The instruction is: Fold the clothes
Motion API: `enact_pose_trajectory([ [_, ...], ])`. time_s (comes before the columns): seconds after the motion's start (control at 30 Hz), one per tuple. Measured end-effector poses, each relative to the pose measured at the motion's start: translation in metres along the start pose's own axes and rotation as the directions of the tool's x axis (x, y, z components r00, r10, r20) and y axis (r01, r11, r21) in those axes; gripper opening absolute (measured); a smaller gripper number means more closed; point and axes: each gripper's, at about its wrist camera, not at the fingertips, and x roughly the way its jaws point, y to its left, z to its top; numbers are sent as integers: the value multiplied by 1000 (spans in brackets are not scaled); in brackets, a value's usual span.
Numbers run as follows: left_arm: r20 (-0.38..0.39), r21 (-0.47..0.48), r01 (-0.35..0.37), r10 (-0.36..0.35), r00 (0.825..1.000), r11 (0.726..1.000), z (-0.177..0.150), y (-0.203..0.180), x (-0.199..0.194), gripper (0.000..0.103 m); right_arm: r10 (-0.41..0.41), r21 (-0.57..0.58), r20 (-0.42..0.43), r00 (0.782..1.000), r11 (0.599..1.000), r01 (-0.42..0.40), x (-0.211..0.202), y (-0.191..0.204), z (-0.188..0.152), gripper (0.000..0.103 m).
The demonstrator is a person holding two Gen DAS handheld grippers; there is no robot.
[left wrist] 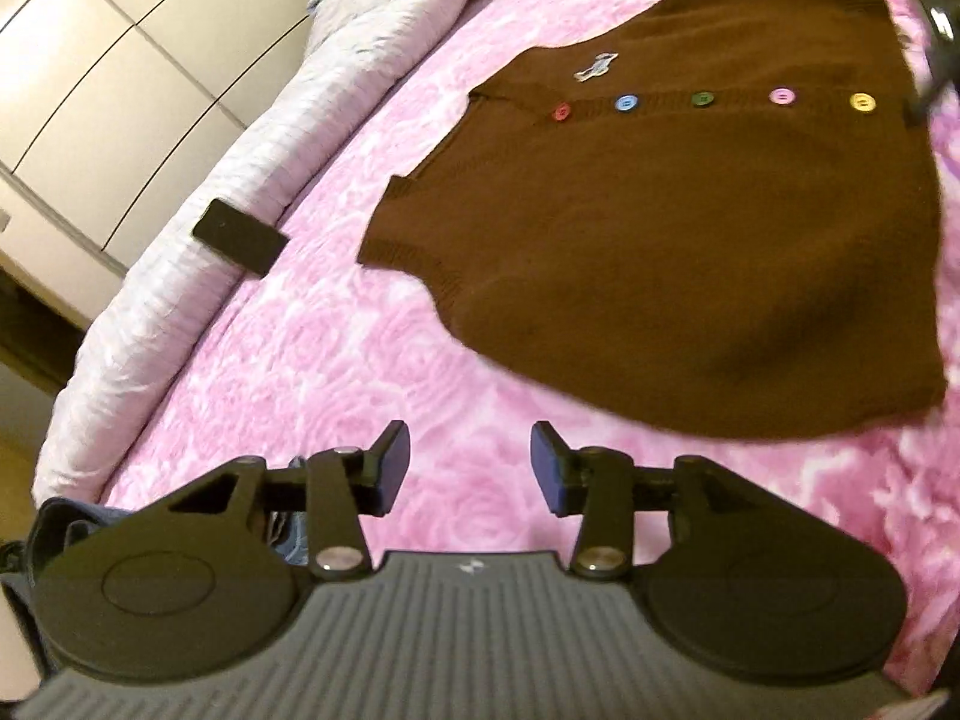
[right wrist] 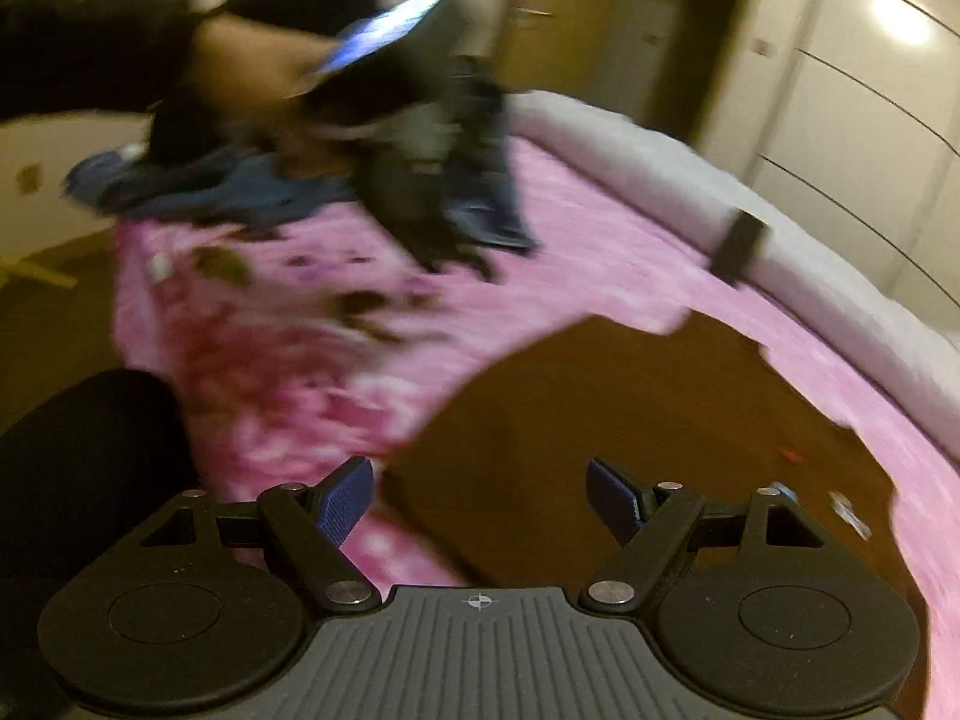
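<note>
A brown knitted vest (left wrist: 690, 228) lies flat on the pink floral bedspread (left wrist: 336, 360), its front up, with a row of coloured buttons (left wrist: 703, 98) and a small white emblem (left wrist: 594, 67). My left gripper (left wrist: 471, 468) is open above bare bedspread, short of the vest's near edge. In the right wrist view the vest (right wrist: 630, 414) is blurred. My right gripper (right wrist: 480, 501) is open over the vest's edge, holding nothing. At the upper left of that view a hand (right wrist: 258, 60) holds the other gripper (right wrist: 414, 192), blurred, over a heap of blue clothes (right wrist: 240, 192).
A black rectangular object (left wrist: 239, 235) lies at the seam between bedspread and a pale quilted cover (left wrist: 198, 240) along the bed's far side. White wardrobe doors (left wrist: 90, 60) stand beyond. A dark-clad leg (right wrist: 78, 468) is at the bed's left edge.
</note>
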Motion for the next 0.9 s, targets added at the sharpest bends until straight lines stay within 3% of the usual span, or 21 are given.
enact_pose_trajectory([
  [0.07, 10, 48, 15, -15, 1000, 999, -6, -3, 3, 42, -1, -85, -23, 1000, 996, -1, 17, 22, 5, 48],
  [0.23, 20, 188, 44, -48, 999, 981, -17, -12, 20, 42, -66, -237, -86, 994, 970, 44, 56, 44, 5, 47],
  [0.33, 50, 255, 24, -38, 998, 967, -22, -10, 33, 42, -111, -319, -121, 986, 945, 67, 75, 51, 3, 44],
  [0.37, 67, 288, 3, -23, 997, 958, -23, -9, 38, 42, -126, -324, -128, 984, 943, 79, 79, 48, 3, 25],
  [0.4, 84, 324, -13, -15, 996, 946, -23, -10, 43, 42, -141, -325, -133, 981, 941, 91, 83, 46, 3, 9],
  [0.5, 133, 441, -44, -17, 991, 896, -21, -12, 61, 42, -140, -262, -111, 984, 959, 107, 78, 28, 7, 8],
  [0.67, 198, 632, -128, 0, 980, 764, -14, -19, 98, 43, -105, -97, -35, 994, 990, 101, 49, -4, 24, 8],
  [0.83, 212, 701, -131, -30, 977, 701, 0, -19, 127, 40, -117, 22, 31, 993, 993, 116, 23, -25, 35, 8],
  [0.87, 214, 714, -131, -36, 976, 688, 3, -19, 133, 37, -117, 48, 42, 992, 992, 115, 18, -29, 36, 8],
  [0.9, 208, 717, -123, -41, 977, 686, 6, -18, 137, 24, -118, 72, 50, 992, 991, 114, 11, -32, 36, 8],
])
